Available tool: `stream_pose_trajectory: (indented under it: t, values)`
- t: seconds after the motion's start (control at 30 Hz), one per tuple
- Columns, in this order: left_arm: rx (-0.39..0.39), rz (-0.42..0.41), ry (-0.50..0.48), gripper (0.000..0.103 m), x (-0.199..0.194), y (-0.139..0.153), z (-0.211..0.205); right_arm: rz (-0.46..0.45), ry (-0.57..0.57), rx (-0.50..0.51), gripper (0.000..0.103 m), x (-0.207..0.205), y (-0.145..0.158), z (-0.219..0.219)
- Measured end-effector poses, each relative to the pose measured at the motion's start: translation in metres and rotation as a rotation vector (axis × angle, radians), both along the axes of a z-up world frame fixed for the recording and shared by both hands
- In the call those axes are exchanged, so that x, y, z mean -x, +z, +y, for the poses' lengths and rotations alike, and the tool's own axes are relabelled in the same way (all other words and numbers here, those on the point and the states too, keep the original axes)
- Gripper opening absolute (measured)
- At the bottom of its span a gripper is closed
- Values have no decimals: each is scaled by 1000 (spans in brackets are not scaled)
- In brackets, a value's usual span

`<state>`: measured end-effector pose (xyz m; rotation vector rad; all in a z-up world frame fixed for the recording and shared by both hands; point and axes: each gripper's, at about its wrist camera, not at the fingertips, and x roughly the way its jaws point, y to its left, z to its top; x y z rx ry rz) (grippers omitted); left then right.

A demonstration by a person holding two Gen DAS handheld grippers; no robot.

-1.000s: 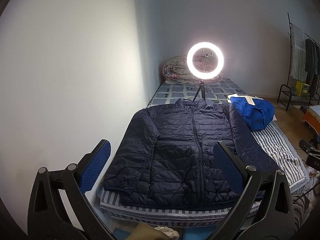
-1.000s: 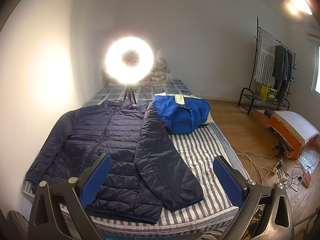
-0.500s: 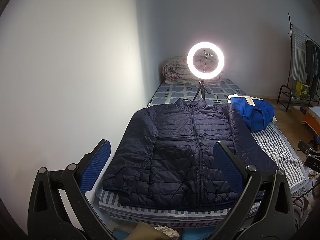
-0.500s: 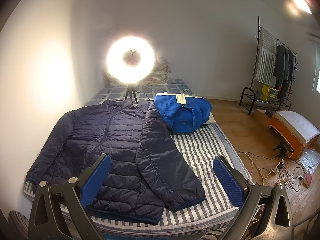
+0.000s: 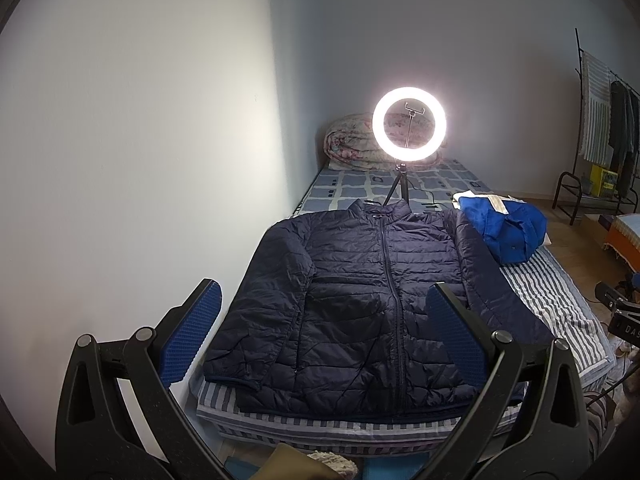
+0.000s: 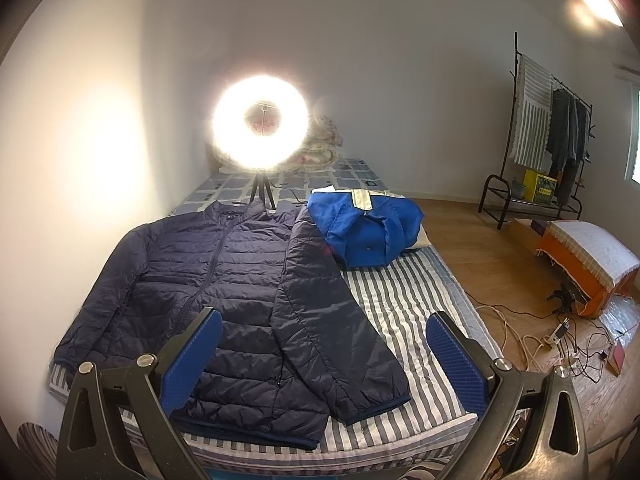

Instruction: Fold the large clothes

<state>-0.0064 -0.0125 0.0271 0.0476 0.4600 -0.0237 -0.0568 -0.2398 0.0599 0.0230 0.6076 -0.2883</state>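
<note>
So, navy puffer jacket (image 5: 372,304) lies flat on striped bed (image 6: 404,296), front up, zipped, sleeves out, ready for folding. Left gripper (image 5: 324,334) hangs above hem, jaws spread wide, holding nothing. Right gripper (image 6: 324,360) same, near right sleeve. Blue jacket (image 6: 366,228) bunched beside it, waiting. Ring light (image 5: 409,123) lights bed.
</note>
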Motion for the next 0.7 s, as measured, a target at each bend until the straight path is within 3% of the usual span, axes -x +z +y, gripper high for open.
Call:
stream_pose_trajectory:
  t: [0.7]
  values:
    - [5, -1, -2, 103, 1, 1, 2, -2, -1, -3, 103, 1, 0, -1]
